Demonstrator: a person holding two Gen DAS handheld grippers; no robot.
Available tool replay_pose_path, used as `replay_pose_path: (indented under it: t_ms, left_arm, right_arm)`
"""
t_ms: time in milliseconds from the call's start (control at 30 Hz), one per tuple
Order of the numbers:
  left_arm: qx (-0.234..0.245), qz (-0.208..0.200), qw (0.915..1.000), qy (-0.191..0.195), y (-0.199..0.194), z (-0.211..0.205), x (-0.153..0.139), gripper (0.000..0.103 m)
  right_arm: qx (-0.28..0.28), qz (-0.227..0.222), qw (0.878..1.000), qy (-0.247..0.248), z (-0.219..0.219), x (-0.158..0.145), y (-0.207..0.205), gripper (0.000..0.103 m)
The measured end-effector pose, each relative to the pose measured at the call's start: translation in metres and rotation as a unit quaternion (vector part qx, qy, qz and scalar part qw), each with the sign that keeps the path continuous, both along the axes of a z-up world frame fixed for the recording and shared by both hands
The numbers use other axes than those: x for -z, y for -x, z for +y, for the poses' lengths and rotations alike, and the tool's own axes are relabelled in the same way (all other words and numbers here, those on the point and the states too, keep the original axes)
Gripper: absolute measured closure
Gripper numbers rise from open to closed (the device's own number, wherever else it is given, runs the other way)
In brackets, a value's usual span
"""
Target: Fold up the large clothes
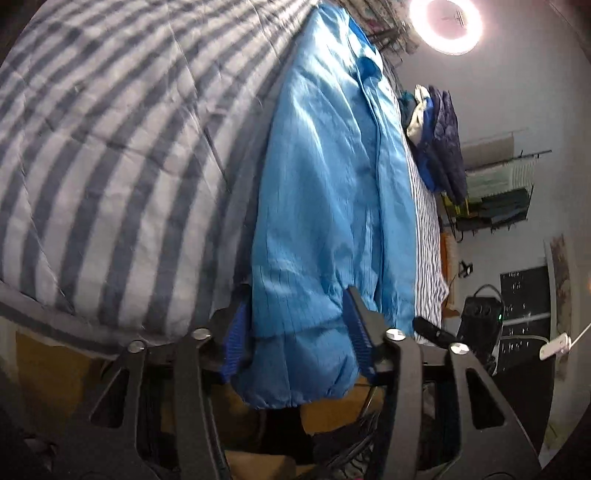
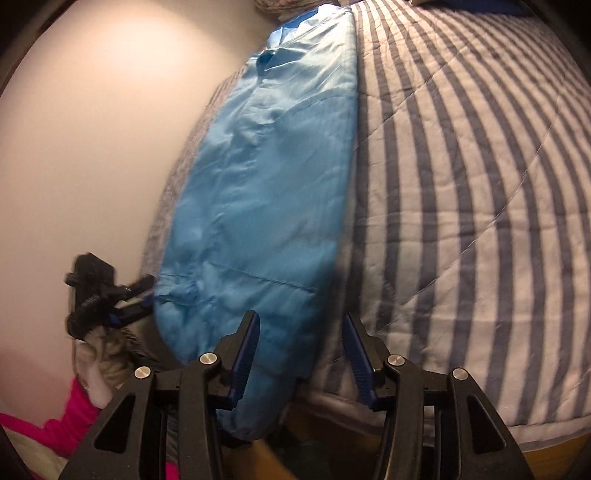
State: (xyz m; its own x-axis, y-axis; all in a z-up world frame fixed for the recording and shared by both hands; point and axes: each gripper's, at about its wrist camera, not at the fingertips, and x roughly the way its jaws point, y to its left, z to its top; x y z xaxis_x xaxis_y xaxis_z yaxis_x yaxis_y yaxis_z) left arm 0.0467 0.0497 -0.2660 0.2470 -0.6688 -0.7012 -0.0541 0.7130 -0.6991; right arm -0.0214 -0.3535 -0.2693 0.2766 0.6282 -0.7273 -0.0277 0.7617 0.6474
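A light-blue jacket (image 1: 328, 192) is laid lengthwise on a bed covered by a blue-and-white striped quilt (image 1: 103, 155), with its gathered hem hanging past the bed's near edge. The left hand-held gripper (image 1: 295, 339) is held wide open, its blue-padded jaws set on either side of the hem; the cloth is straddled, not yet pinched. The right hand-held gripper (image 2: 301, 360) is likewise spread wide, with the other bottom corner of the jacket (image 2: 266, 192) lying against its left pad and nothing clamped.

The step in hand is judged to be the taking of the hem at both corners for a lengthwise fold. It would be done best if both layers of the slippery fabric were gathered deep between the pads before closing, the quilt beneath being kept out of the bite. The two corners should then be raised together and level, so that the hem is carried squarely toward the collar.

In the left wrist view the collar and front placket are shown, together with a heap of dark clothing (image 1: 439, 140) further up the bed and a ring light (image 1: 447, 22) overhead. None of these is visible from the right wrist. There, a plain wall (image 2: 92, 147) beside the bed and the left hand-held gripper (image 2: 146, 299) at the jacket's far corner are seen instead.
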Motion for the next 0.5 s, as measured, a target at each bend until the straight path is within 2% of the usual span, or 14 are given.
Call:
replay_pose_path:
  t_ms: [100, 167, 233, 267, 333, 500]
  left_arm:
    - [0.01, 0.001, 0.9999, -0.006, -0.001, -0.003, 0.002, 0.071]
    - [0.013, 0.006, 0.9999, -0.003, -0.001, -0.004, 0.005, 0.086]
    - [0.018, 0.005, 0.9998, -0.002, -0.001, -0.007, 0.006, 0.093]
    - [0.019, 0.002, 0.9998, -0.001, -0.001, -0.009, 0.005, 0.096]
    - [0.019, -0.004, 0.9998, 0.004, 0.0, -0.01, 0.001, 0.098]
    - [0.012, -0.013, 0.9989, 0.043, 0.0, -0.01, -0.015, 0.099]
  right_arm:
    - [0.0, 0.011, 1.0, -0.023, 0.005, 0.009, -0.008, 0.056]
    - [-0.005, 0.017, 0.999, -0.035, 0.009, 0.013, -0.013, 0.063]
    - [-0.007, 0.028, 0.999, -0.046, 0.011, 0.018, -0.018, 0.079]
    - [-0.003, 0.032, 0.998, -0.055, 0.01, 0.02, -0.019, 0.083]
    - [0.006, 0.034, 0.997, -0.074, 0.007, 0.021, -0.021, 0.092]
    - [0.011, 0.015, 0.993, -0.116, 0.007, 0.01, -0.023, 0.099]
